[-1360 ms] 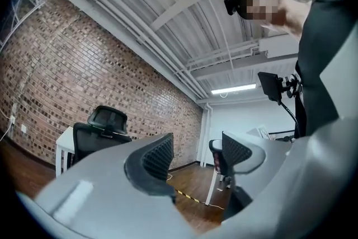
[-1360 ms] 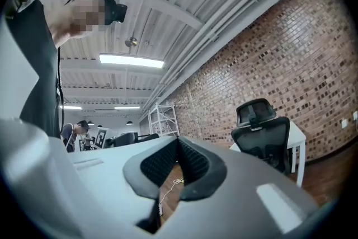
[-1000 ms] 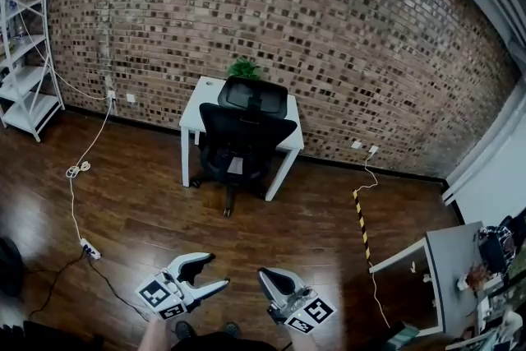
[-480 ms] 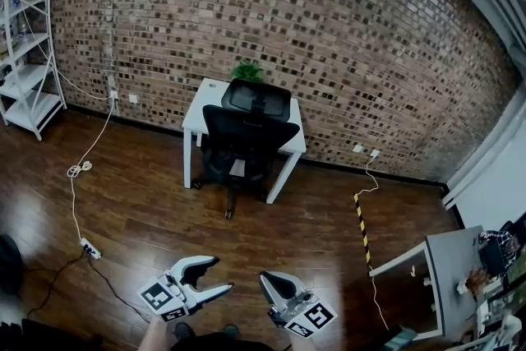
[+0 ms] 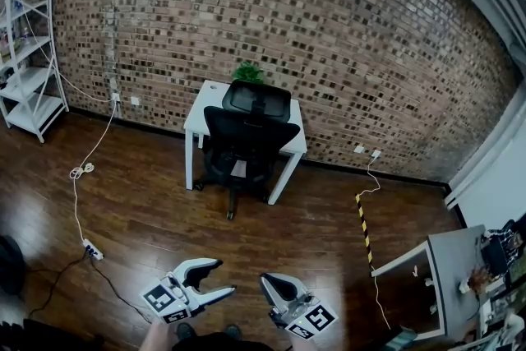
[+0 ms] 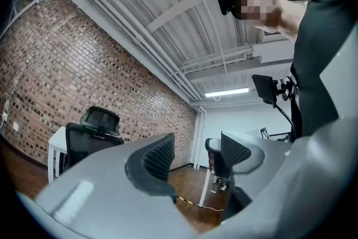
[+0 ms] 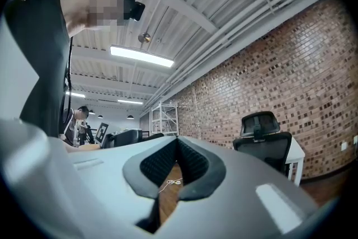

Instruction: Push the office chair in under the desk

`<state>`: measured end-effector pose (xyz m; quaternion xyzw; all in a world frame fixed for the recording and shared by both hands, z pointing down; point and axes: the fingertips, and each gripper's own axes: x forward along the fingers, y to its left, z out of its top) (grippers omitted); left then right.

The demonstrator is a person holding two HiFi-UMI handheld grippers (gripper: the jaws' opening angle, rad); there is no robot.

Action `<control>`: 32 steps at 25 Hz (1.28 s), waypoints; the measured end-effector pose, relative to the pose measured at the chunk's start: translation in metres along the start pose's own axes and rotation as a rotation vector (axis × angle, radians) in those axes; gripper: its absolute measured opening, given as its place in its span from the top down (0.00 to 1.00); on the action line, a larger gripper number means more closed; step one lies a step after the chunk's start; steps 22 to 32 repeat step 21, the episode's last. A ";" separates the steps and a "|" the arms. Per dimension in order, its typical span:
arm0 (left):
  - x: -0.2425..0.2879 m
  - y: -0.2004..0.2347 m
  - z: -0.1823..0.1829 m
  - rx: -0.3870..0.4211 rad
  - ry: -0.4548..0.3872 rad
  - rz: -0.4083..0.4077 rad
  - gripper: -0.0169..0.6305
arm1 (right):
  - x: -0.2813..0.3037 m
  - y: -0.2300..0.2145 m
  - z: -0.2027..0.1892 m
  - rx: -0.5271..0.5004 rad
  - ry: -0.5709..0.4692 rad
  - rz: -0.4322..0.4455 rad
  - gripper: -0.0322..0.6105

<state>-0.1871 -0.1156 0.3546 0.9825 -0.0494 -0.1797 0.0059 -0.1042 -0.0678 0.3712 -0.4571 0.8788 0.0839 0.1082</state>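
Observation:
A black office chair [image 5: 246, 136] with a headrest stands at the front of a white desk [image 5: 196, 115] against the brick wall, its seat partly under the desktop. Both grippers hang low in the head view, far from the chair across bare wooden floor. My left gripper [image 5: 223, 275] is open with nothing between its fingers. My right gripper [image 5: 265, 282] is shut and empty. The left gripper view has the chair [image 6: 89, 137] at the left beyond the open left gripper [image 6: 196, 157]. The right gripper view has the chair [image 7: 263, 140] at the right beyond the shut right gripper [image 7: 178, 162].
A small green plant [image 5: 247, 72] sits on the desk's far edge. A white shelf unit [image 5: 29, 53] stands at the left wall. A cable with a power strip [image 5: 90, 251] lies on the floor at the left. A yellow-black tape strip [image 5: 362, 226] and a grey desk [image 5: 448, 275] lie at the right.
Both grippers sit slightly lower in the head view and the room has shifted a little. The chair keeps its place at the desk. The jaws have not changed.

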 end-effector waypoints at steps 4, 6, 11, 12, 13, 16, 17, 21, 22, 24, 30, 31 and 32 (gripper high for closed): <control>0.003 -0.006 -0.002 -0.001 0.003 -0.003 0.26 | -0.008 0.001 -0.006 0.026 0.042 -0.009 0.95; 0.004 -0.005 -0.005 -0.002 0.004 -0.006 0.26 | -0.007 -0.001 -0.003 0.012 0.012 -0.004 0.95; 0.010 -0.009 -0.010 -0.003 0.014 -0.017 0.26 | -0.009 -0.002 -0.004 0.009 0.000 0.001 0.95; 0.011 -0.010 -0.010 -0.003 0.016 -0.018 0.26 | -0.010 -0.002 -0.004 0.010 0.000 0.001 0.95; 0.012 -0.011 -0.011 -0.003 0.018 -0.019 0.26 | -0.011 -0.003 -0.003 0.011 -0.001 0.002 0.95; 0.016 -0.011 -0.013 -0.004 0.021 -0.018 0.26 | -0.013 -0.007 -0.002 0.011 -0.001 0.003 0.95; 0.018 -0.012 -0.013 -0.004 0.021 -0.017 0.26 | -0.015 -0.009 -0.002 0.012 -0.001 0.003 0.95; 0.026 -0.014 -0.012 -0.007 0.026 -0.011 0.26 | -0.022 -0.015 0.002 0.021 -0.001 -0.002 0.95; 0.026 -0.014 -0.012 -0.007 0.026 -0.011 0.26 | -0.022 -0.015 0.002 0.021 -0.001 -0.002 0.95; 0.026 -0.014 -0.012 -0.007 0.026 -0.011 0.26 | -0.022 -0.015 0.002 0.021 -0.001 -0.002 0.95; 0.026 -0.014 -0.012 -0.007 0.026 -0.011 0.26 | -0.022 -0.015 0.002 0.021 -0.001 -0.002 0.95; 0.026 -0.014 -0.012 -0.007 0.026 -0.011 0.26 | -0.022 -0.015 0.002 0.021 -0.001 -0.002 0.95; 0.026 -0.014 -0.012 -0.007 0.026 -0.011 0.26 | -0.022 -0.015 0.002 0.021 -0.001 -0.002 0.95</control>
